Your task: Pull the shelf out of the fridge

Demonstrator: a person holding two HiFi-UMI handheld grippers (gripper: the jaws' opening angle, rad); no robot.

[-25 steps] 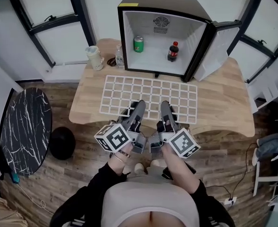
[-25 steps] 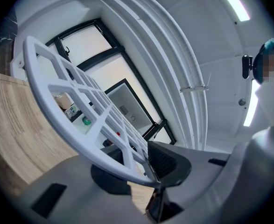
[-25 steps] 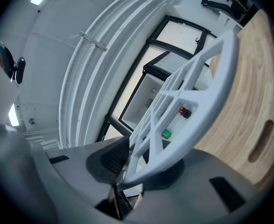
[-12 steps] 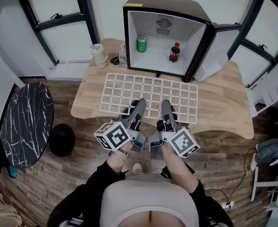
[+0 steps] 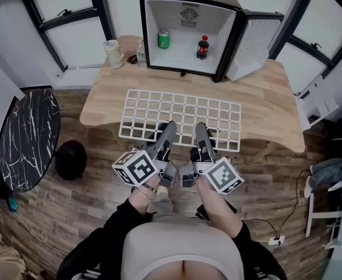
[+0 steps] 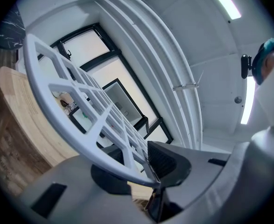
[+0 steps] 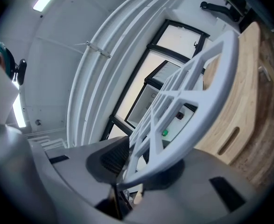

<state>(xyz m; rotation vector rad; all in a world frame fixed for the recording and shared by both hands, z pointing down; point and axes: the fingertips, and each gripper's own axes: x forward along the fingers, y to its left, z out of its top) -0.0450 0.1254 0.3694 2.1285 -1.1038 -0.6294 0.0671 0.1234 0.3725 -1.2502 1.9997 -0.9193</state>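
Observation:
The white grid shelf (image 5: 182,116) is out of the fridge (image 5: 185,28) and held level over the near part of the wooden table (image 5: 275,115). My left gripper (image 5: 169,126) is shut on the shelf's near edge, left of middle. My right gripper (image 5: 198,127) is shut on the same edge, right of middle. In the left gripper view the shelf (image 6: 85,111) runs diagonally away from the jaws, clamped at its rim. In the right gripper view the shelf (image 7: 183,111) is pinched the same way. The fridge stands open at the back of the table, its door (image 5: 253,39) swung right.
Inside the fridge stand a green can (image 5: 164,39) and a dark cola bottle (image 5: 203,46). A pale cup (image 5: 112,53) and a small clear bottle (image 5: 140,50) sit left of the fridge. A round black marble table (image 5: 26,139) and a dark ball (image 5: 70,159) are at the left.
The shelf and both grippers have come back toward me, away from the fridge, so the shelf's near edge now overhangs the table front. Both grips are unchanged.

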